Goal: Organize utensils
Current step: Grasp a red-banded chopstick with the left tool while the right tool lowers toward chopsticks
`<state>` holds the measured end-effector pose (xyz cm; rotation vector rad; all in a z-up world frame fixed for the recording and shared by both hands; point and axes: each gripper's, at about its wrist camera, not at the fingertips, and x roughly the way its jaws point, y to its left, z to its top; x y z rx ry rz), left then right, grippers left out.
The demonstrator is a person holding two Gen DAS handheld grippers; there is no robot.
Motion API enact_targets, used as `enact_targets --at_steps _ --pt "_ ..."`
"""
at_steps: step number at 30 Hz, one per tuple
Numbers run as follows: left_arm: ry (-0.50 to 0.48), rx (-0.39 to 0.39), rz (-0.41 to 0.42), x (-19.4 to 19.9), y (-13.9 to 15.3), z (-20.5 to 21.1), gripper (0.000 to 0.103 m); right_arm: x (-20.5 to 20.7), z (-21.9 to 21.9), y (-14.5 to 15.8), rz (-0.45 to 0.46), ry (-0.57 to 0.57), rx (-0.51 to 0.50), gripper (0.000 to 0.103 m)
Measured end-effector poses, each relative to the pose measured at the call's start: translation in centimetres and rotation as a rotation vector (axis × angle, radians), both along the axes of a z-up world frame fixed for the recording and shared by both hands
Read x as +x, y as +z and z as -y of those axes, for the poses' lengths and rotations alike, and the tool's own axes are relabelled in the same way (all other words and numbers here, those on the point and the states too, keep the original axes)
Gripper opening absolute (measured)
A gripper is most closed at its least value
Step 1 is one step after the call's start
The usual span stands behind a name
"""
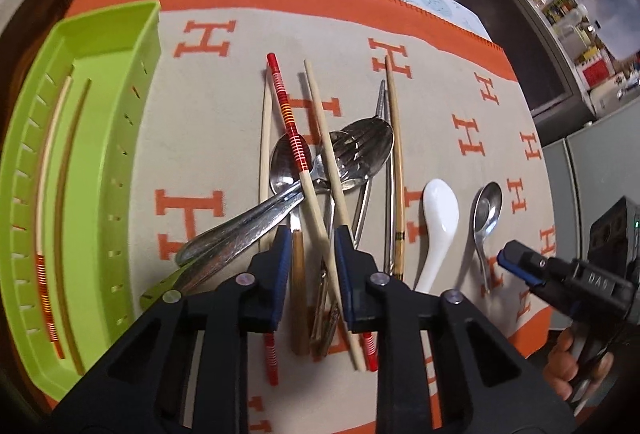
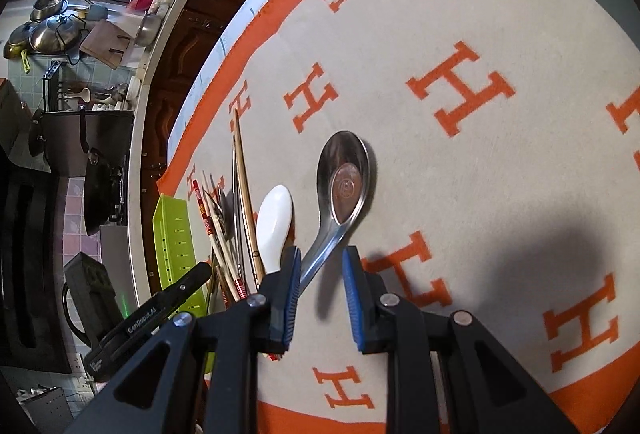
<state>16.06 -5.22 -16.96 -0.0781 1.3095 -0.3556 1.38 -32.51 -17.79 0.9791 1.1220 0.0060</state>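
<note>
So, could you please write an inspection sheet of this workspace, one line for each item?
Surface: beige cloth with orange H letters and orange border, covering the table.
Job's things: green tray at the left holds two chopsticks; a crossed pile of chopsticks, metal spoons and a fork lies mid-cloth; white spoon and small metal spoon lie apart to its right.
Clutter: nothing seen on the cloth.
Grippers: left tool open above the pile, holding nothing; right tool open, the small metal spoon's handle between its fingers, not clamped.
Cables: nothing seen.
Surroundings: kitchen counter with pots and pans; dark wooden cabinets.
</note>
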Motion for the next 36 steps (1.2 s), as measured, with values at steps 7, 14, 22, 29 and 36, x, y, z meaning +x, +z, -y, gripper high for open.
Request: enact_targets --at_steps 7,14,22,29,36 --pt "-0.014 -0.012 -0.019 0.8 -0.6 0.9 0.013 0.1 0.0 0.3 0.017 0.006 -0.011 0.022" --pt "-0.021 0.008 -0.038 1.1 -1.2 1.6 0.009 0.1 0.0 0.9 0.035 0.010 -0.026 0.022" --pt "-0.015 0.018 -0.056 1.2 -1.7 1.5 0.009 0.4 -0.5 1.2 0.047 0.021 -0.030 0.022" --pt "-0.009 0.022 -0.063 1.5 -2.3 2.0 0.004 0.4 -0.8 1.7 0.055 0.024 -0.047 0.022" --pt "0.006 0.001 -0.043 1.0 -1.3 1.0 0.003 1.4 -2.8 2.8 0.075 0.085 -0.083 0.022"
